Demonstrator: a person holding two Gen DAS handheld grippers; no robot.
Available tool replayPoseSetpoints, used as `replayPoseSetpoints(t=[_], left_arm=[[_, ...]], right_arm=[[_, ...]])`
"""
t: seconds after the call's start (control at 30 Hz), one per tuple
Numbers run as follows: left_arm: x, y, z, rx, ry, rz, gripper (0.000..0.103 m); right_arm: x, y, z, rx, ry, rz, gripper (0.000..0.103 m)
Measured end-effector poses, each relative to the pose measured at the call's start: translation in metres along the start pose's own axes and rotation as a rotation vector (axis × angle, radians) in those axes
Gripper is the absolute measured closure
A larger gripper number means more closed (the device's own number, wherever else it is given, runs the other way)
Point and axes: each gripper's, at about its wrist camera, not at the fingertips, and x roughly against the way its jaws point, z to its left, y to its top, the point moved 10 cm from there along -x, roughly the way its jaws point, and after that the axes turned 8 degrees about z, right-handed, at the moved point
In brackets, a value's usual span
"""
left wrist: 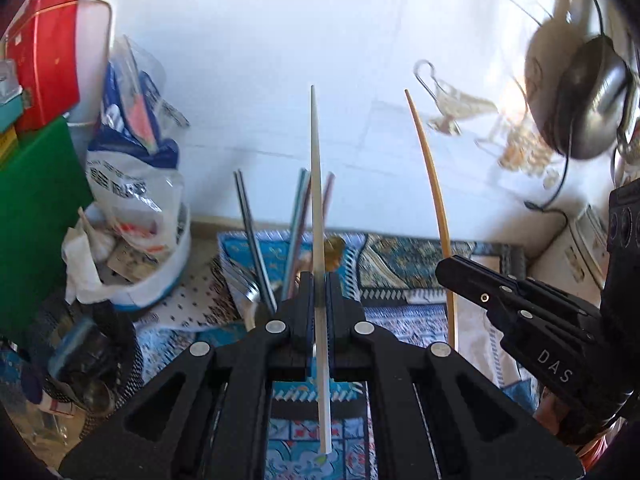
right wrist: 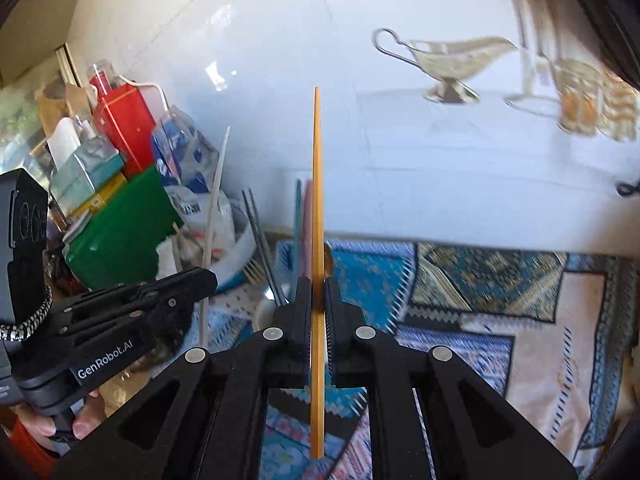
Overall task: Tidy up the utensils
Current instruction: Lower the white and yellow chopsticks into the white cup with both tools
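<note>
A white chopstick [left wrist: 320,216] is clamped in the left gripper [left wrist: 320,292], jaws all but shut on its shaft, tip aimed at twelve o'clock and blunt end trailing back toward six. An orange-yellow chopstick [right wrist: 317,240] is pinched the same way in the right gripper [right wrist: 318,296], nearly closed, also pointing to twelve. Just below, at about eleven o'clock of the left jaws, a utensil holder's contents are seen: dark metal chopsticks [left wrist: 254,240], coloured sticks [left wrist: 298,216], a fork [left wrist: 244,284]. All sits above a patterned blue mat [right wrist: 460,300].

Risk is judged to lie in the thin grip: each stick is held at one narrow spot, so a pivot or slip could be caused by a knock against the upright sticks on entry, and the holder could be tipped.

From the left view, a hanging steel ladle [left wrist: 588,96] at two o'clock and a garlic-filled bag [left wrist: 132,216] at nine are given; these are missed in the right view. The person's fingers [right wrist: 86,424] on the left handle are shown only by the right view.
</note>
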Motion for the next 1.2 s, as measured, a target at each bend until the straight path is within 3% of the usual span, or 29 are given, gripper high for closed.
replayPoseSetpoints(t=[0.23,0.53,0.83,0.93,1.2], left_arm=[[-0.001,0.036,0.031,0.042,0.003,-0.080,0.099],[-0.038,0.059,0.058,0.085,-0.032,-0.140,0.099],[-0.073,0.048,0.069,0.093,-0.085,-0.164,0.099],[-0.081,0.042,0.072,0.078,-0.069,-0.167,0.099],[-0.089,0.017,0.072,0.050,-0.069,-0.105,0.099]], right_arm=[[-0.027,0.031,0.021,-0.002,0.001,-0.074,0.097],[-0.076,0.033,0.003,-0.095,-0.051,-0.127,0.097],[-0.095,0.018,-0.002,-0.121,-0.087,-0.182,0.097],[-0.095,0.012,0.002,-0.109,-0.084,-0.185,0.097],[-0.096,-0.005,0.001,-0.085,-0.107,-0.125,0.097]])
